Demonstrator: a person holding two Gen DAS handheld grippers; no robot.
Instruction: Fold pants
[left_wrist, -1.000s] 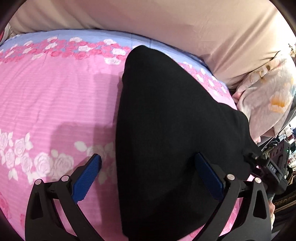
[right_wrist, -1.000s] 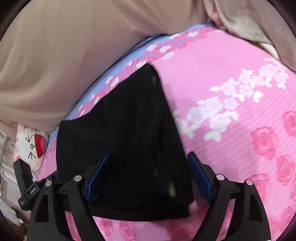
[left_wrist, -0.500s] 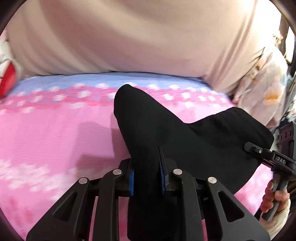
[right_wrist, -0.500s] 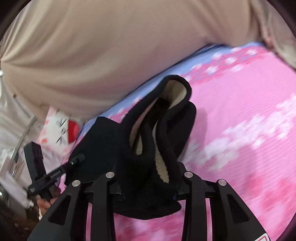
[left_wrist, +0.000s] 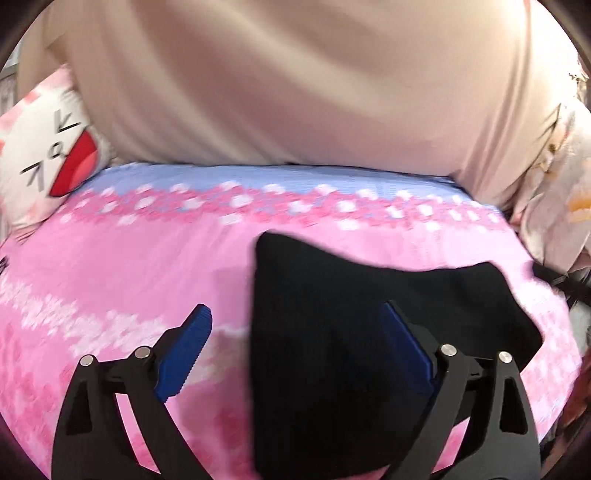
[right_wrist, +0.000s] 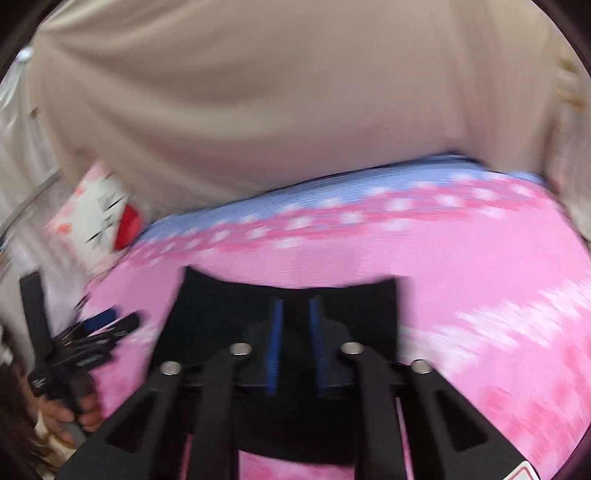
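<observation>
The black pants (left_wrist: 332, 332) lie folded into a compact block on the pink floral bedspread (left_wrist: 129, 266). My left gripper (left_wrist: 295, 339) is open and holds nothing; its right blue pad (left_wrist: 402, 343) is over the pants, its left over the bedspread. In the right wrist view the pants (right_wrist: 221, 306) show as a flat black rectangle. My right gripper (right_wrist: 295, 317) has its blue pads (right_wrist: 275, 332) close together with black fabric between them. The left gripper also shows at the left edge of the right wrist view (right_wrist: 85, 350).
The person's beige shirt (left_wrist: 295, 92) fills the top of both views. A white cartoon pillow (left_wrist: 48, 155) lies at the far left, a floral pillow (left_wrist: 554, 206) at the far right. The bedspread's blue band (right_wrist: 332, 192) marks its far edge.
Both grippers carried the pants' near end over toward the person, folding them shorter. The left gripper has opened and let go. The right gripper is still shut on the fabric.
</observation>
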